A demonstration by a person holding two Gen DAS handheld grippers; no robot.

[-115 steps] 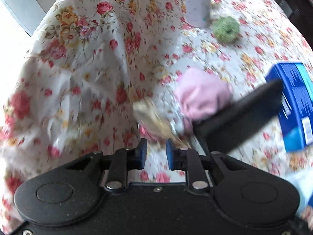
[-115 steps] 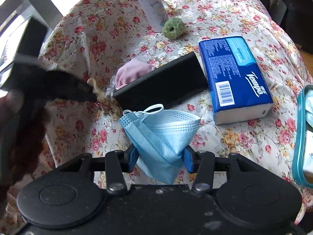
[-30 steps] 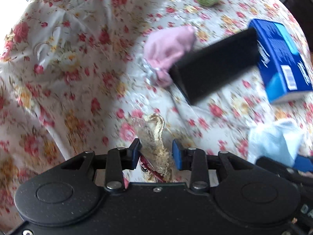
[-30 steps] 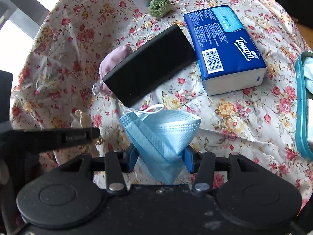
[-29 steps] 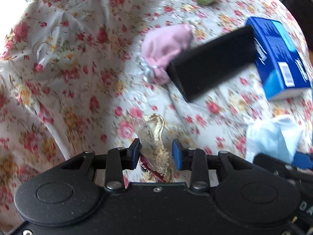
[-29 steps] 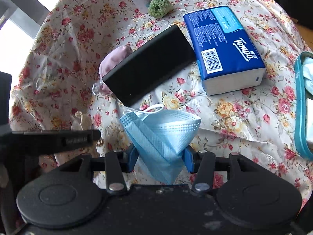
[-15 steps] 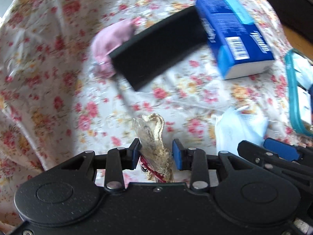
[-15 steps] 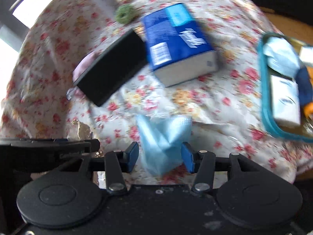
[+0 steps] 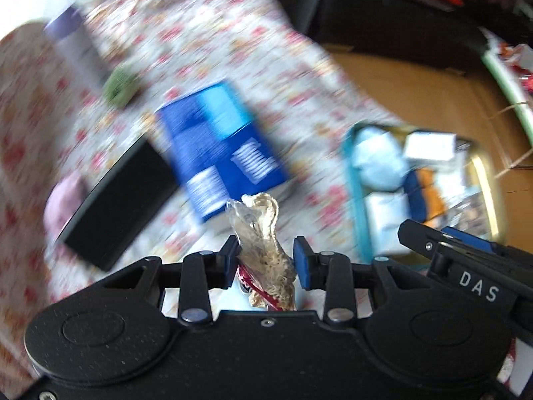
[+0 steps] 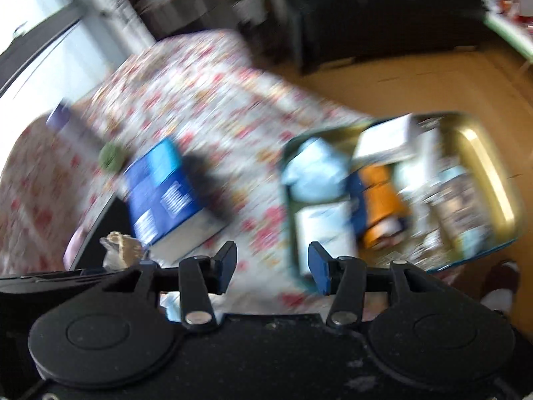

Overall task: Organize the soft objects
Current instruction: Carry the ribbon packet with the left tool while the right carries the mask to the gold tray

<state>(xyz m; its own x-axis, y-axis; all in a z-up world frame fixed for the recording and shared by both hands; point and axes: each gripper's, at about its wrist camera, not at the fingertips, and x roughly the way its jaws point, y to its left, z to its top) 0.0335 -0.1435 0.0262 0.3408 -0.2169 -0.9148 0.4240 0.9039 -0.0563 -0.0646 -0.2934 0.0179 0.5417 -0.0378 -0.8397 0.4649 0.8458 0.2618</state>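
My left gripper [image 9: 266,261] is shut on a small beige knitted pouch in clear wrap [image 9: 263,246], held above the floral tablecloth; the pouch also shows at the left of the right wrist view [image 10: 120,250]. My right gripper [image 10: 271,265] is open with nothing between its fingers; a bit of light blue shows just below them [image 10: 170,303]. A teal-rimmed tin [image 10: 493,180] holding a blue face mask [image 10: 316,170] and several packets lies on the table's right end, ahead of both grippers. Both views are blurred by motion.
A blue tissue pack [image 9: 216,146], a black box [image 9: 120,200], a pink cloth [image 9: 61,200], a green scrunchie [image 9: 120,88] and a pale bottle [image 9: 76,43] lie on the tablecloth [image 9: 206,40]. Brown floor [image 10: 416,83] and dark furniture lie beyond the table's edge.
Both grippers have swung right toward the tin. The blue face mask held in my right gripper half a second ago is no longer between its fingers. The left still holds the pouch.
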